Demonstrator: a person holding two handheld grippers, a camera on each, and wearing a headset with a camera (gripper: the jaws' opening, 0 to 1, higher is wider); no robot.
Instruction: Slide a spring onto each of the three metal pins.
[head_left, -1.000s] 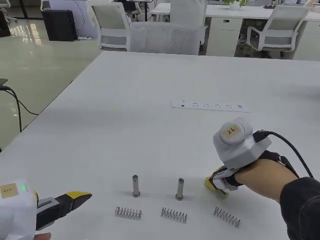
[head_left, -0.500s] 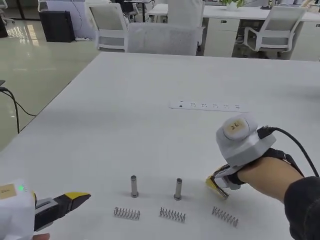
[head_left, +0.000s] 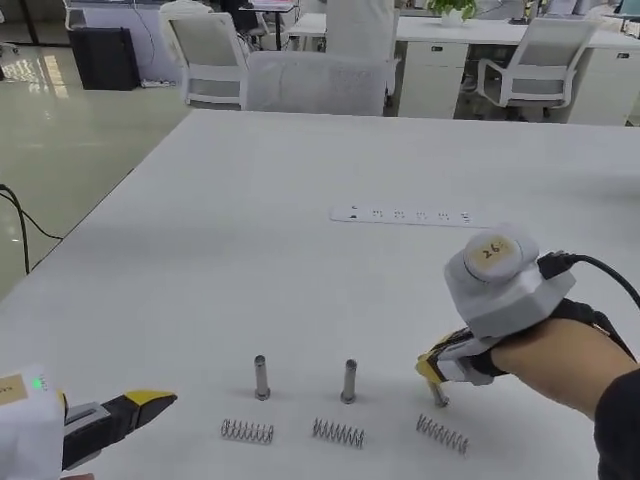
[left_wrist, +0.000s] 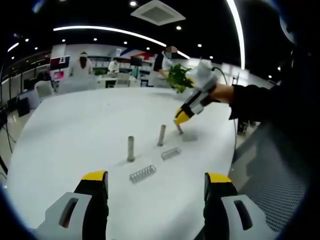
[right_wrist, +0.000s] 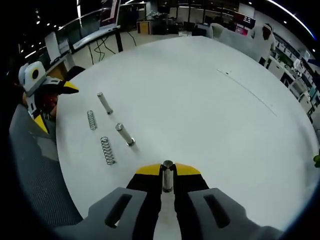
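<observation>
Right gripper clamps a pin at 4 o'clock; left gripper gapes wide at 8 o'clock; three springs lie loose, none threaded yet.

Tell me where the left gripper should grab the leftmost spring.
Probably mid-length, from above, jaws straddling its width. The leftmost spring lies flat on the table, its axis running along the row, ends free; the left gripper is open.

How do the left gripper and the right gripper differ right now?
The left gripper is open and empty; the right gripper is shut on a metal pin. The left gripper hangs clear of the two standing pins; the right gripper is at their row's end. Both have yellow-tipped black jaws.
</observation>
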